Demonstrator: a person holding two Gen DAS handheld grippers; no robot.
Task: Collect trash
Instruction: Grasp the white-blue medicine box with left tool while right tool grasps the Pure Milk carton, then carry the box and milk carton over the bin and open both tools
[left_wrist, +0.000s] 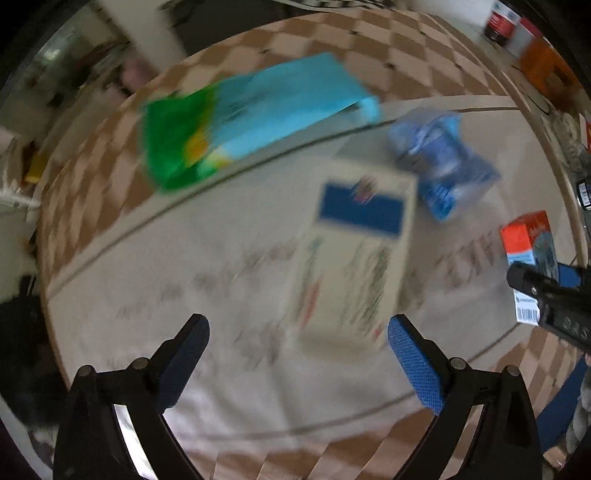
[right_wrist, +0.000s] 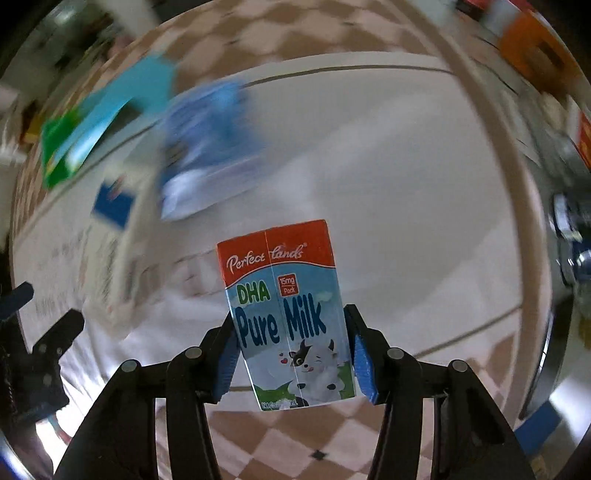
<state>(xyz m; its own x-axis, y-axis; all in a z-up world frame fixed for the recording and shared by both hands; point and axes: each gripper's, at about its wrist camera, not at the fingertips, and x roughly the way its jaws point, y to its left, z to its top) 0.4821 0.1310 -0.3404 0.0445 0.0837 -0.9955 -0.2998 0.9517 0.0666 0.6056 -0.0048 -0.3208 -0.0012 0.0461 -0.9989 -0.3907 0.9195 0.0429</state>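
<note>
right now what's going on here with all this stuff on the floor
A person is collecting trash with two handheld grippers. The right gripper has its blue pads against the sides of a Perfect Lands milk carton. The left gripper is open and empty above a blurred white box; a blue wrapper and green-blue bag lie beyond.

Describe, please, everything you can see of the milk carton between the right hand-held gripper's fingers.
The milk carton is a small rectangular paperboard box with a red top band reading "Perfect Lands", a light blue body with "DHA Pure Milk", and a cartoon cow above green grass at the bottom. It looks intact and undented. It sits between the blue pads of the right hand-held gripper, which flank its lower sides, apparently gripping. The left wrist view shows a barcode on a white side panel. Below lies a pale cloth.
</note>
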